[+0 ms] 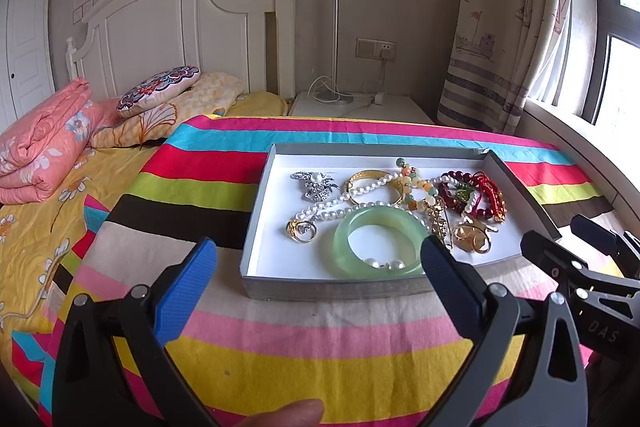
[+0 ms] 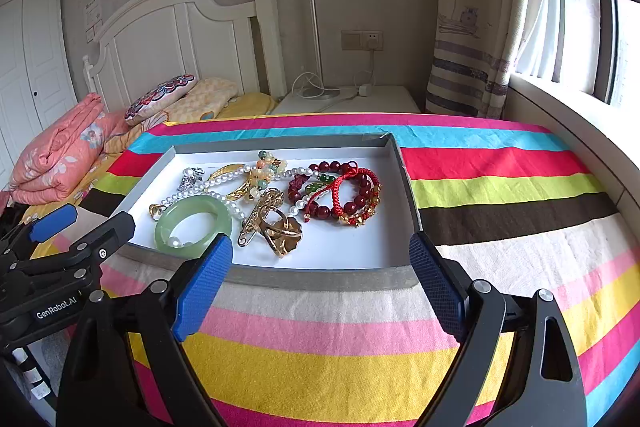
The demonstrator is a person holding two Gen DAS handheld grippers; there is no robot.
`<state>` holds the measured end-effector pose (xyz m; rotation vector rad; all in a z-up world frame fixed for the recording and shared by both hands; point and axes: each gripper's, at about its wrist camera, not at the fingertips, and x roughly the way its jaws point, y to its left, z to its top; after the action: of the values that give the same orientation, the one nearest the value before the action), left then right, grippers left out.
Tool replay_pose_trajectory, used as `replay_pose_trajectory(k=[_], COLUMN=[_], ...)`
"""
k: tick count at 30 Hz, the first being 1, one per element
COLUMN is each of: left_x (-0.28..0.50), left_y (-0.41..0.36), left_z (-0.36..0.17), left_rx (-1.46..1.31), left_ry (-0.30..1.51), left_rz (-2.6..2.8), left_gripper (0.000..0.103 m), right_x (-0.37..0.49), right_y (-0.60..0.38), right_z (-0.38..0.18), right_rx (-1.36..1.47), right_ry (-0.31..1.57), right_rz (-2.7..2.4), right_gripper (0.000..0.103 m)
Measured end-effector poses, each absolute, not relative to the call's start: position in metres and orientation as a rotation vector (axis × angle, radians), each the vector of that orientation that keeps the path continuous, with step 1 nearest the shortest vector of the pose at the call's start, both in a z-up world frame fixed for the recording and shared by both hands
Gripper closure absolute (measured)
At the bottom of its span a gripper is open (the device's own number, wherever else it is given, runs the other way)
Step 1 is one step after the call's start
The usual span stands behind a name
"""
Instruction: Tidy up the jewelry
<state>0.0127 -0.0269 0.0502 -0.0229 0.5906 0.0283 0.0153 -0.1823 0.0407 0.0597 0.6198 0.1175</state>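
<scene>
Tangling pearls [image 2: 224, 183], green bangle [image 2: 193, 225], gold rings [image 2: 280, 227], grey tray [image 2: 320, 277]

A pale green bangle [image 2: 193, 225], white pearls [image 2: 224, 179] and dark red beads [image 2: 352, 205] lie above a bright striped cloth [image 2: 500, 187].

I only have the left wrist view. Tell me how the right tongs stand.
Observer: The right tongs are wide open with nothing between the pads. They point at the tray's near wall.
Operator: My own right finger covers the spot beside the bangle. Report what lies there.
Observer: A large gold safety pin lies on the tray floor just right of the green bangle, next to a cluster of gold rings.
</scene>
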Motion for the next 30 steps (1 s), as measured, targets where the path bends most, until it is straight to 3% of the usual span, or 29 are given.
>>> replay_pose_trajectory(k=[30], left_x=[0.0128], left_y=[-0.0272], left_z=[0.0495], left_rx=[-0.021], left_ry=[0.593], left_rz=[0.039], left_gripper=[0.002], right_x=[0.0167], right_y=[-0.1819], right_z=[0.0401], right_rx=[0.053], right_ry=[0.626], right_rz=[0.113], right_gripper=[0.017])
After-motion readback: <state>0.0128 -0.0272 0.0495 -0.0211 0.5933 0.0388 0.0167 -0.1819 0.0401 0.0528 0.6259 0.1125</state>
